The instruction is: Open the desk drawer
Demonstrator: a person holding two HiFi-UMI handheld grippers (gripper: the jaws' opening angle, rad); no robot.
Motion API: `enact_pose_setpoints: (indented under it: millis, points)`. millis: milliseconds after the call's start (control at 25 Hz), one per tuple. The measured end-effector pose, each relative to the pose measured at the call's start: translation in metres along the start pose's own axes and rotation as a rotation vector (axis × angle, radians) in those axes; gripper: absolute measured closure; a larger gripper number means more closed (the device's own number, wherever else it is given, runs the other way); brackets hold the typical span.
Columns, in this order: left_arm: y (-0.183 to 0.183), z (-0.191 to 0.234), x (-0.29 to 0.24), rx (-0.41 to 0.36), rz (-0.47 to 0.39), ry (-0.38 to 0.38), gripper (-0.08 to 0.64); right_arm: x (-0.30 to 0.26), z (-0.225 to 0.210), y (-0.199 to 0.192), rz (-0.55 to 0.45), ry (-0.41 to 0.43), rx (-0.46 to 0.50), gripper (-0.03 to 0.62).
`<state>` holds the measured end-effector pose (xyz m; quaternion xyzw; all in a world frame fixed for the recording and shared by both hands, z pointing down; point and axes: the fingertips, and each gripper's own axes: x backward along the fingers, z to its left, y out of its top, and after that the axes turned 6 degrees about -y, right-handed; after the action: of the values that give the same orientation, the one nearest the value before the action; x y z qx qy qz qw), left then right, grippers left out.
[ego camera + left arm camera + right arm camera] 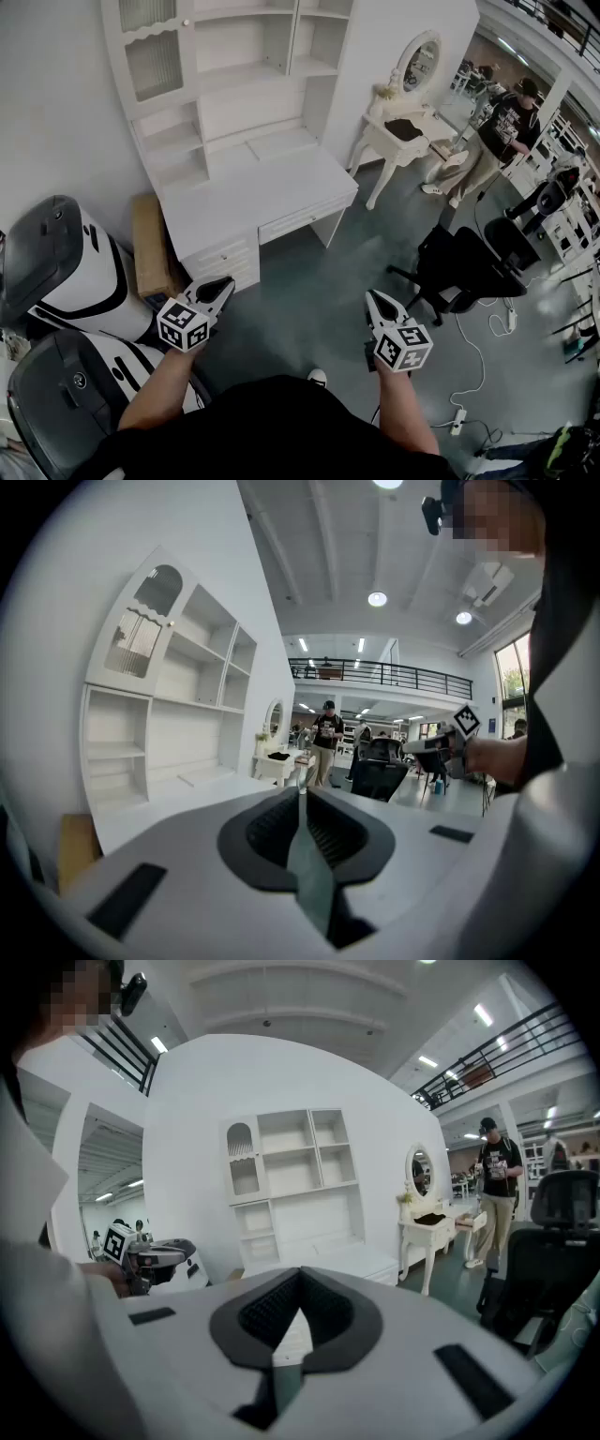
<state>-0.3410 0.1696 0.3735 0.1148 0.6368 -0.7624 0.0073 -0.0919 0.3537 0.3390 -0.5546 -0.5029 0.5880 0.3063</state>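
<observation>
The left gripper [223, 285] and the right gripper [377, 302] are held out side by side at the near edge of the head view, well apart from each other. Each has its jaws pressed together at the tips, with nothing between them. Both point slightly downward toward the white desk [253, 199], and neither touches it. A stretch of grey-green floor [309, 300] lies between the tips and the desk front. The drawer [300, 221] sits just under the right part of the desk top, shut flush, with a small knob at its middle. To its left the pedestal drawers [223, 257] are stacked one above the other and are also shut. A tall white hutch [234, 66] with open shelves stands on the back of the desk against the wall. A cardboard slab [150, 246] leans beside the desk's left end. Further left, near the left gripper, two bulky white-and-black housings [70, 272] crowd that side. On the right a black office chair [461, 270] stands near the right gripper, clear of the line to the drawer. Beyond it are a white dressing table [405, 139] with an oval mirror [420, 62], and a person [497, 131] standing next to it. A white power strip [457, 419] and its cable lie on the floor at lower right.
</observation>
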Motion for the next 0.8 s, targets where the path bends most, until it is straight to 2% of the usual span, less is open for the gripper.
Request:
enact_pose_setpoints:
  millis: [280, 520, 800]
  points:
    - [0.001, -0.003, 0.000, -0.010, 0.004, -0.028, 0.528, 0.006, 0.002, -0.005, 0.009, -0.014, -0.009, 0.592]
    - [-0.006, 0.000, -0.004, 0.015, 0.009, -0.037, 0.528, 0.002, 0.002, -0.005, -0.009, -0.035, -0.051, 0.592]
    - [-0.016, 0.007, -0.021, 0.041, 0.026, -0.031, 0.528, -0.015, -0.020, -0.015, 0.025, -0.042, -0.081, 0.591]
